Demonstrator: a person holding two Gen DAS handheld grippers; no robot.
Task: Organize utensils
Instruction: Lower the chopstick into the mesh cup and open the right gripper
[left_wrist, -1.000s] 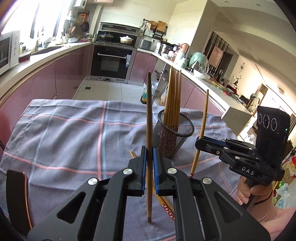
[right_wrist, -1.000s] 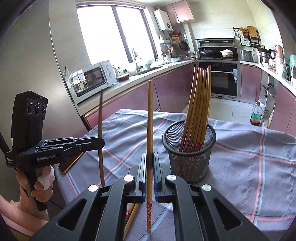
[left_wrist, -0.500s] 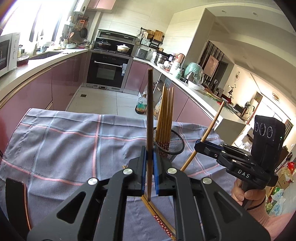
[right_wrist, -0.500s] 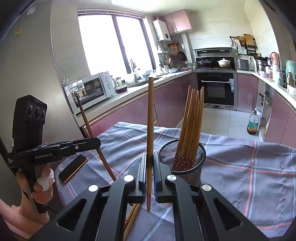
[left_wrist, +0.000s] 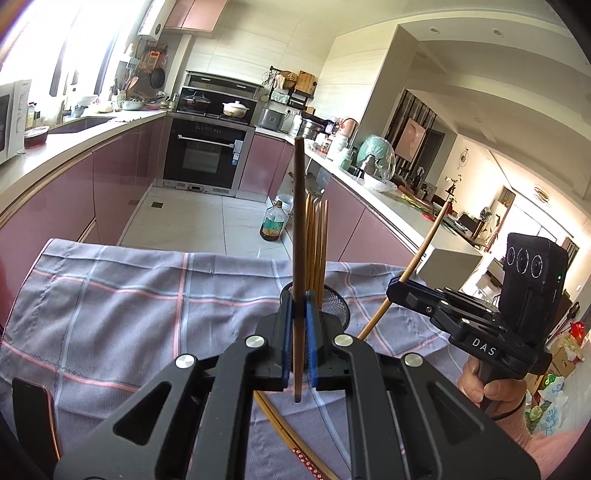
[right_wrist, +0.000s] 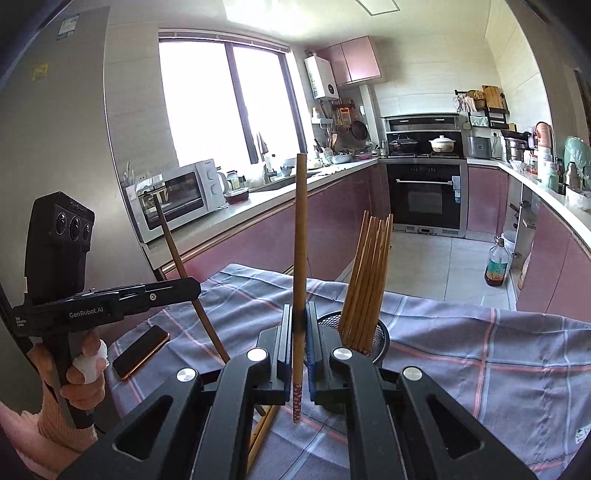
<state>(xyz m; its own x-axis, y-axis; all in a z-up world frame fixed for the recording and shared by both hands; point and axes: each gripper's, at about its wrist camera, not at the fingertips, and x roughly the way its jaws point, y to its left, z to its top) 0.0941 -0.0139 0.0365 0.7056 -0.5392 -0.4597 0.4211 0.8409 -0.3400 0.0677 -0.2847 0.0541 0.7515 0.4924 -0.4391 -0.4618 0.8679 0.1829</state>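
Materials: wood, wire mesh, woven cloth.
Smooth brown wooden chopsticks (right_wrist: 369, 280); matt black metal mesh cup (right_wrist: 380, 341); grey checked woven cloth (left_wrist: 122, 295).

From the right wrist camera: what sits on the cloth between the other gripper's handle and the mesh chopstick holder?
A dark phone with a copper edge lies flat on the grey checked cloth, left of the black mesh holder; right wrist view.

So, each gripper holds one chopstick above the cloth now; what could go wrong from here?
1. The left gripper and right gripper each pinch a thin chopstick near its lower end; it may pivot or slip.
2. The mesh holder is already crowded with chopsticks, so a new one may catch on them or tip the holder.
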